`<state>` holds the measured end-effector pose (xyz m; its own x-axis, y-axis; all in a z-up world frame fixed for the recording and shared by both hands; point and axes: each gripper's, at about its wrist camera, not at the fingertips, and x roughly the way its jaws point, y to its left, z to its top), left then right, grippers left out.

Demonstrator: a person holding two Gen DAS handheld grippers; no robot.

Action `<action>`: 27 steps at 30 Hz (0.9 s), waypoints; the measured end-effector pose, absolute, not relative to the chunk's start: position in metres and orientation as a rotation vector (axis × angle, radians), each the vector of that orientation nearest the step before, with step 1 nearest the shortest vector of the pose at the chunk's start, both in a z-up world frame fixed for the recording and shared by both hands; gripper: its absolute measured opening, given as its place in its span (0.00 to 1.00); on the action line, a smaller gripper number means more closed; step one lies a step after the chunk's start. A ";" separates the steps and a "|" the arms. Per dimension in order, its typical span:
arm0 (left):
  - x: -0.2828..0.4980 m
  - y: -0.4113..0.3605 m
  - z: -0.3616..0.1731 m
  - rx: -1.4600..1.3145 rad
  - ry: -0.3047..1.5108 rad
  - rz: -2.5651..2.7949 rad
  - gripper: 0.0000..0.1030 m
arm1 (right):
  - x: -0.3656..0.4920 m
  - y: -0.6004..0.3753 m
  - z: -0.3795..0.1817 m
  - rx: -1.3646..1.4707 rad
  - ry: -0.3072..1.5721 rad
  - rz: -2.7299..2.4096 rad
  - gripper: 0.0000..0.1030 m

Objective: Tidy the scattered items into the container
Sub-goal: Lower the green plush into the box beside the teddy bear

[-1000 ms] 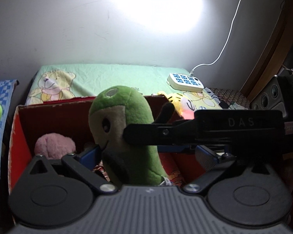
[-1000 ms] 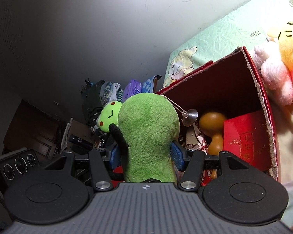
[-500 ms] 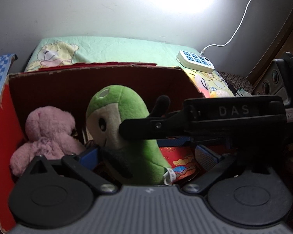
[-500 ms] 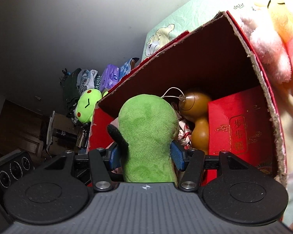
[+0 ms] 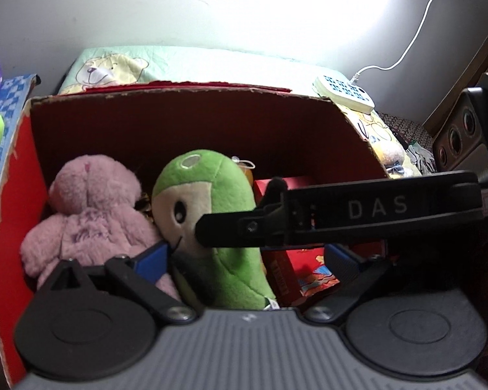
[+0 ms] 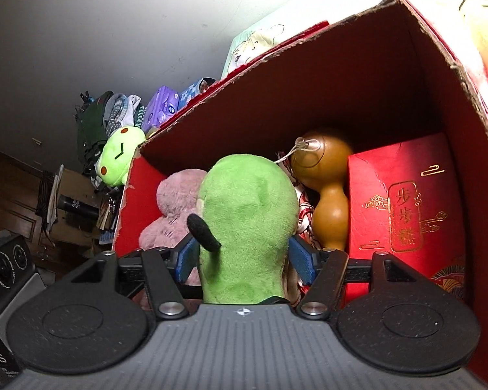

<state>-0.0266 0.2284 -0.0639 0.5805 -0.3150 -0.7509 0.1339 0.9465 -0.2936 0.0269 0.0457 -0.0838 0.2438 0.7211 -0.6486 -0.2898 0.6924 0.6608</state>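
Green plush toy point(image 6: 247, 224) stands upright inside the red cardboard box point(image 6: 358, 74), in the near middle part of it. Its face with cream patch and black eye shows in the left wrist view point(image 5: 211, 214), and its plain back shows in the right wrist view. A small black arm of the toy sticks out on its left side in the right wrist view.

The right gripper point(image 6: 244, 258) has the toy between its two blue pads point(image 6: 301, 260). The jaws are opening now; the right pad stands just beside the toy's side with a thin gap, and the left pad is partly behind the black arm, so contact there I cannot tell. In the left wrist view this same gripper crosses from the right as a black bar with the letters DAS point(image 5: 377, 206), and its tip lies over the toy's body.

The left gripper point(image 5: 247, 256) is wide open and holds nothing. Its left pad is in front of the pink plush point(image 5: 88, 214), and its right pad is in front of the red printed packet on the box floor.

The pink plush lies in the left part of the box, touching the green toy. Right of the green toy stands a brown gourd point(image 6: 328, 191), and right of it a red gift box with gold characters point(image 6: 406, 214). Outside the box, far left, a light green frog plush point(image 6: 118, 156) sits among clutter. A white remote point(image 5: 343, 92) lies on the bed sheet behind the box.
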 end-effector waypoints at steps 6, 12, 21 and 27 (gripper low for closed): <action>-0.030 0.230 -0.056 -0.213 0.888 -0.280 0.96 | 0.024 0.040 -0.079 0.431 1.102 0.705 0.63; -0.035 0.228 -0.043 -0.215 0.852 -0.299 0.96 | 0.022 0.025 -0.073 0.484 1.070 0.667 0.61; -0.039 0.215 -0.043 -0.193 0.848 -0.348 0.96 | 0.023 0.031 -0.079 0.489 1.112 0.651 0.41; -0.039 0.218 -0.047 -0.213 0.854 -0.342 0.96 | 0.032 0.039 -0.084 0.515 1.130 0.703 0.40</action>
